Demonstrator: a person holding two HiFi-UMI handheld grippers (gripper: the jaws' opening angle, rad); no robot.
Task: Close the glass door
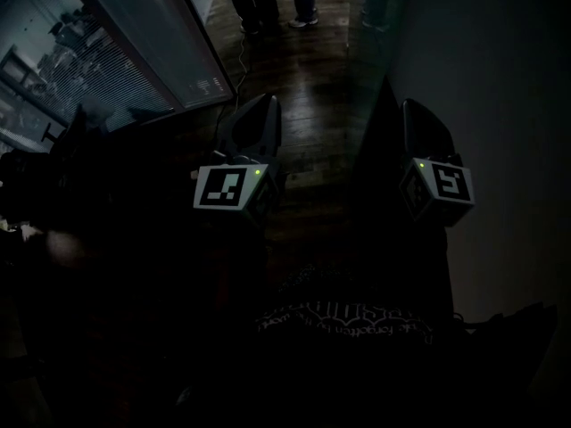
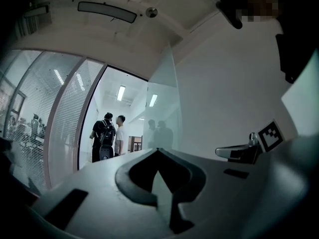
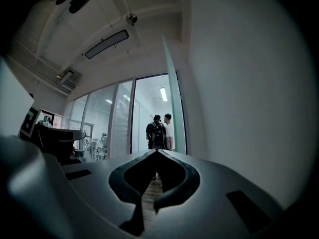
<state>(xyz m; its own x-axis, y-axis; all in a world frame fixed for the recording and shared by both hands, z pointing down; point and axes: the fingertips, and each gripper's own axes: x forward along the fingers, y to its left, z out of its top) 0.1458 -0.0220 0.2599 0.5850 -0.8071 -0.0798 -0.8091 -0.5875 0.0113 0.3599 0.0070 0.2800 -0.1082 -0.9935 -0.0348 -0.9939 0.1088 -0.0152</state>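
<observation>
The glass door is a tall frosted panel standing ahead, close along the white wall. In the right gripper view its greenish edge rises just right of the doorway. In the dark head view the door's edge runs between my two grippers. My left gripper is held level to the left of that edge, its fingertips touching with nothing between them. My right gripper sits on the wall side of the edge, also shut and empty. Whether either gripper touches the glass cannot be told.
Two people stand talking in the lit doorway beyond; their legs show at the top of the head view. Glass partitions with blinds line the left side. The floor is dark wood.
</observation>
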